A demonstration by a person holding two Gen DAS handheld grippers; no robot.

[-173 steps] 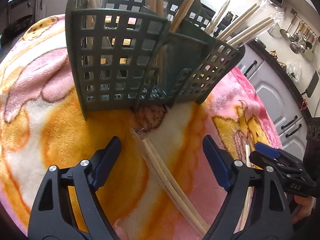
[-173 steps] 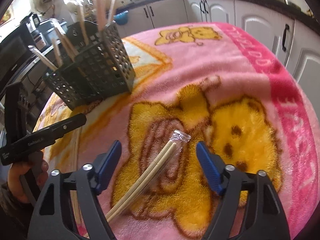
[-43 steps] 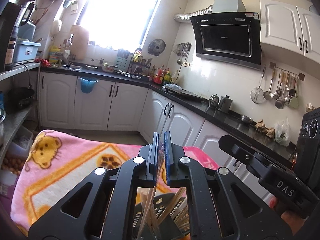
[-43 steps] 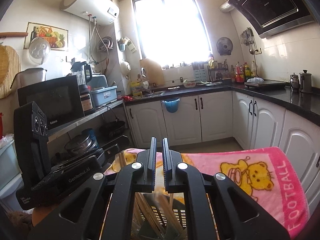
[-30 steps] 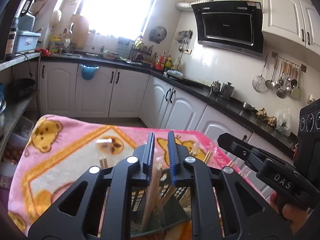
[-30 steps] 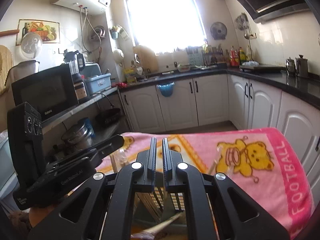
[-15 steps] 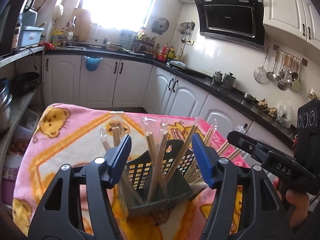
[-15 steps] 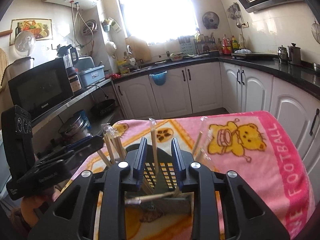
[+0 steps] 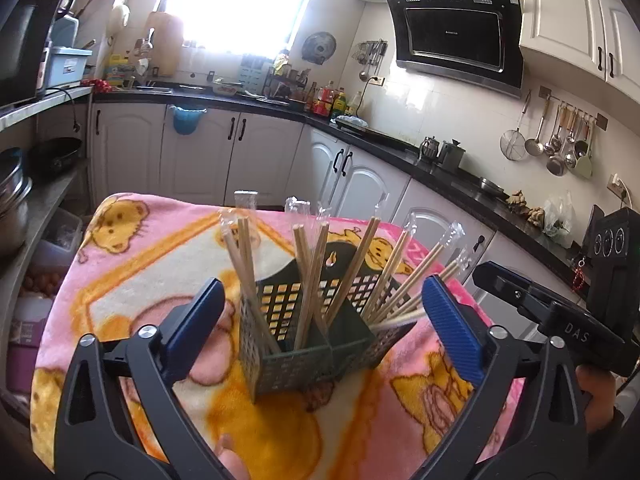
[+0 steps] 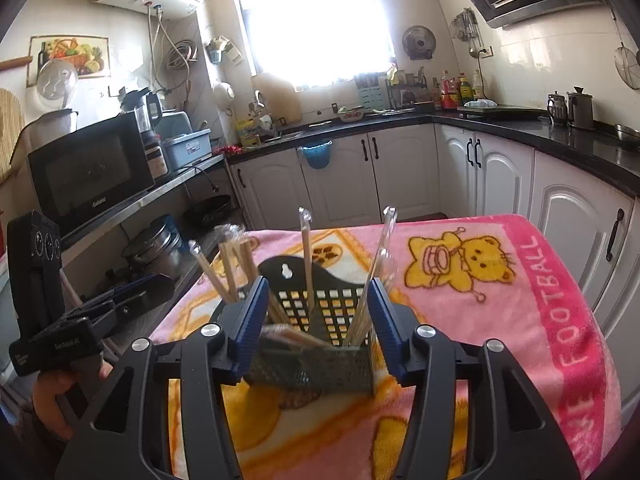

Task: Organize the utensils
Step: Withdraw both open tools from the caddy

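Observation:
A dark green slotted basket [image 9: 296,364] stands on the pink and orange bear blanket [image 9: 140,272]. Several plastic-wrapped chopstick pairs [image 9: 310,280] stick up from it at different angles. My left gripper [image 9: 320,292] is short of the basket with its jaws opening wide and nothing between the pads. In the right wrist view the basket [image 10: 320,368] shows past my right gripper [image 10: 317,286], whose jaws are opening with nothing pressed between them. One blurred chopstick pair [image 10: 296,336] lies slanted low in the basket.
The other hand-held gripper body [image 9: 552,320] is at the right, and its twin [image 10: 100,312] at the left, each in a hand. White cabinets [image 10: 400,176] ring the table. A microwave [image 10: 88,168] and pots [image 10: 156,248] fill shelves on the left.
Both grippers were shut on chopsticks above the basket; now both stand open and drawn back, and those chopsticks rest in the basket.

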